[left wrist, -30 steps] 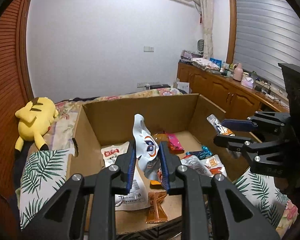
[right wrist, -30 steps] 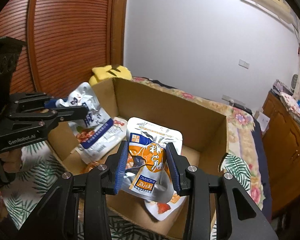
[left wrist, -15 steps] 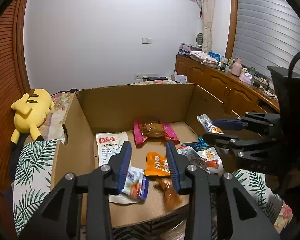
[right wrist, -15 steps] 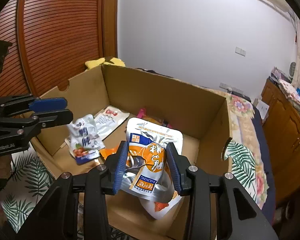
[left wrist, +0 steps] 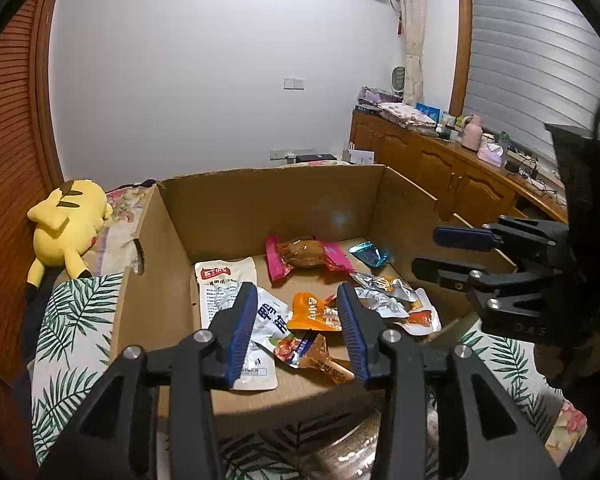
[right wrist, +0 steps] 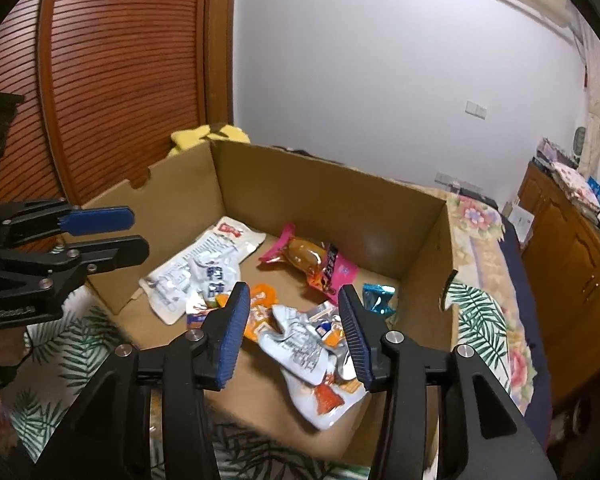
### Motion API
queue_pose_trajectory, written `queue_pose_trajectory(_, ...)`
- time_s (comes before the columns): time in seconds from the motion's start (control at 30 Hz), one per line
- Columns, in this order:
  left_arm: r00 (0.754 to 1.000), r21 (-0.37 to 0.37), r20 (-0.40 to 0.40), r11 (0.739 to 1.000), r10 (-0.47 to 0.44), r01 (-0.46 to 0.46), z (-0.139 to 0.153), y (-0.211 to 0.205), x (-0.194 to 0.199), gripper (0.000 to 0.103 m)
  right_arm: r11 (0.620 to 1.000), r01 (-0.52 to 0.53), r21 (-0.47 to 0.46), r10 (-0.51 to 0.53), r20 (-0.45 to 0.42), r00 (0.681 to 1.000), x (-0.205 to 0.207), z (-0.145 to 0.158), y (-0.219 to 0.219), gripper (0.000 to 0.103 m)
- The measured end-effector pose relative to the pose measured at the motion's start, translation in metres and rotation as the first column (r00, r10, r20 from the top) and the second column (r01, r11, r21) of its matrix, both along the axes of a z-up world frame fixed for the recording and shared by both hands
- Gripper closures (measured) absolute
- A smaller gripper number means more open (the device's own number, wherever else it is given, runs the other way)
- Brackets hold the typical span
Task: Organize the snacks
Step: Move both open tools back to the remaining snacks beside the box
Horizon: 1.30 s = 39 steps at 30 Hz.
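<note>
An open cardboard box (left wrist: 260, 200) holds several snack packets: a pink one (left wrist: 306, 254), a white pouch (left wrist: 224, 284), a blue-and-white pouch (left wrist: 274, 320), an orange packet (left wrist: 312, 314) and a silver pouch (left wrist: 388, 300). My left gripper (left wrist: 296, 332) hovers over the box's near edge, its jaws opening with nothing pressed between them. My right gripper (right wrist: 294, 336) hangs above the silver pouch (right wrist: 300, 344), which lies loose on the box (right wrist: 320, 200) floor; its jaws are opening too. Each gripper shows in the other's view, the right gripper (left wrist: 452, 256) and the left gripper (right wrist: 104, 236), both empty.
The box rests on a leaf-patterned bedspread (left wrist: 76, 320). A yellow plush toy (left wrist: 66, 228) lies left of the box. A wooden cabinet (left wrist: 440, 168) with clutter on top runs along the right wall. A slatted wooden door (right wrist: 120, 80) stands behind the box.
The left gripper let go of the blue-and-white pouch, the right one of the silver-and-orange pouch. Both pouches fell into the box, and both pairs of jaws widened.
</note>
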<state>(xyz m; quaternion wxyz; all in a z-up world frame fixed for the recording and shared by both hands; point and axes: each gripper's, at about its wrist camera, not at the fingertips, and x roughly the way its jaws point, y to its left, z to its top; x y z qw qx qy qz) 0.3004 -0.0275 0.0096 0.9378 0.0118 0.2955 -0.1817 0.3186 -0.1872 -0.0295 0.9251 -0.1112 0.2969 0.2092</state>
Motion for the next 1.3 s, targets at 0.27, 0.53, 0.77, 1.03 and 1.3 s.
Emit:
queue_pose_trajectory(0.27, 0.998, 0.022, 0.064, 1.000, 0.007, -0.008, 0.004, 0.012, -0.044, 0.060, 0.999, -0.042, 0.031, 0.042, 0.018, 0.999, -0.056, 0.006, 0.003, 0.057)
queue_pose_trajectory(0.53, 0.998, 0.006, 0.057, 1.000, -0.002, 0.002, 0.002, 0.024, -0.080, 0.059, 0.996, -0.062, 0.058, 0.064, -0.032, 0.997, -0.092, -0.008, 0.007, 0.057)
queue_pose_trajectory(0.77, 1.000, 0.017, 0.030, 1.000, -0.006, 0.005, -0.011, 0.024, -0.096, 0.059, 0.997, -0.047, 0.053, 0.052, -0.090, 0.995, -0.099, -0.034, 0.011, 0.057)
queue_pose_trajectory(1.03, 1.000, 0.042, -0.012, 0.999, -0.016, 0.017, -0.032, 0.017, -0.099, 0.058, 0.999, -0.023, 0.036, 0.029, -0.168, 0.985, -0.096, -0.066, 0.009, 0.057)
queue_pose_trajectory(1.3, 0.998, 0.069, -0.052, 0.997, -0.029, 0.033, -0.047, 0.008, -0.098, 0.058, 1.000, -0.018, 0.026, 0.023, -0.232, 0.972, -0.089, -0.088, 0.010, 0.060)
